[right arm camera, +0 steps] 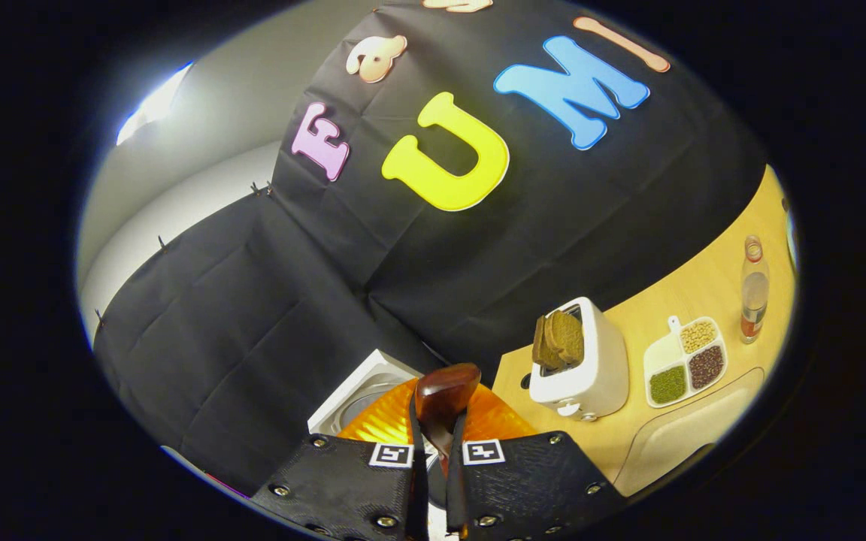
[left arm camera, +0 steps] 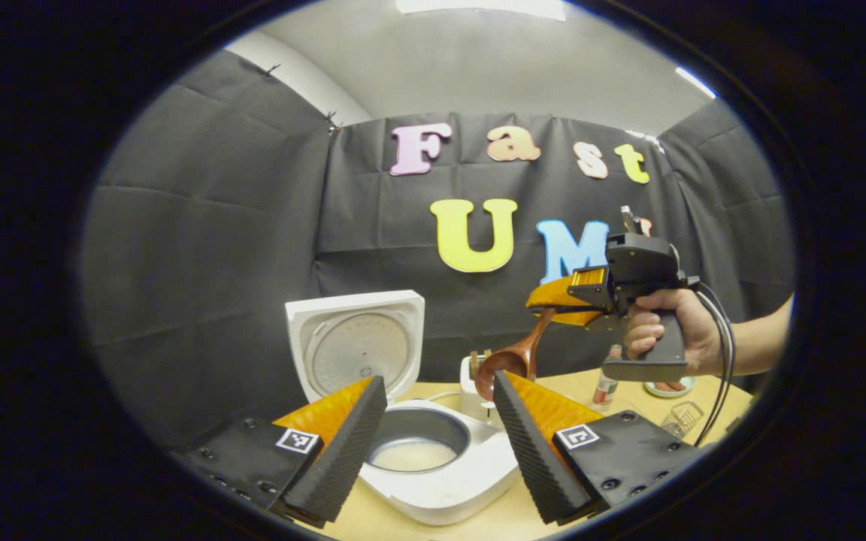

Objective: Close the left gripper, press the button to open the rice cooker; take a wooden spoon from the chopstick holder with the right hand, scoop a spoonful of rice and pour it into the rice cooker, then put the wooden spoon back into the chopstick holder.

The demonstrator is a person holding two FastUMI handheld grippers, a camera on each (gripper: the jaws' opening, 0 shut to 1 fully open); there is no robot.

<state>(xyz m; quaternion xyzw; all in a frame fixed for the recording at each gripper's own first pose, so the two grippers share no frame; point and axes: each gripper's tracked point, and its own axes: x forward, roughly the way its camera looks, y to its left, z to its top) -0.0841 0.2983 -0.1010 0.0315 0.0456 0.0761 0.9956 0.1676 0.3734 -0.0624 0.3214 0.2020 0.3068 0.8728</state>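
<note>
Both round pictures are lit brightly from long white ceiling lights (left arm camera: 478, 6). Straight lines are bent near the edges. A shine is seen on the glossy brown wooden spoon (right arm camera: 444, 398).

Spoon (right arm camera: 444, 402) handle hidden between tongs (right arm camera: 433, 458); cooker (right arm camera: 361, 391) perhaps behind

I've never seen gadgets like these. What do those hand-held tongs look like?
Each of the tongs has two black wedge fingers with ribbed pads, orange sides and small square black-and-white markers, as on the left tongs. The right tongs have a black pistol grip with black cables trailing from it. The forearm is bare.
</note>
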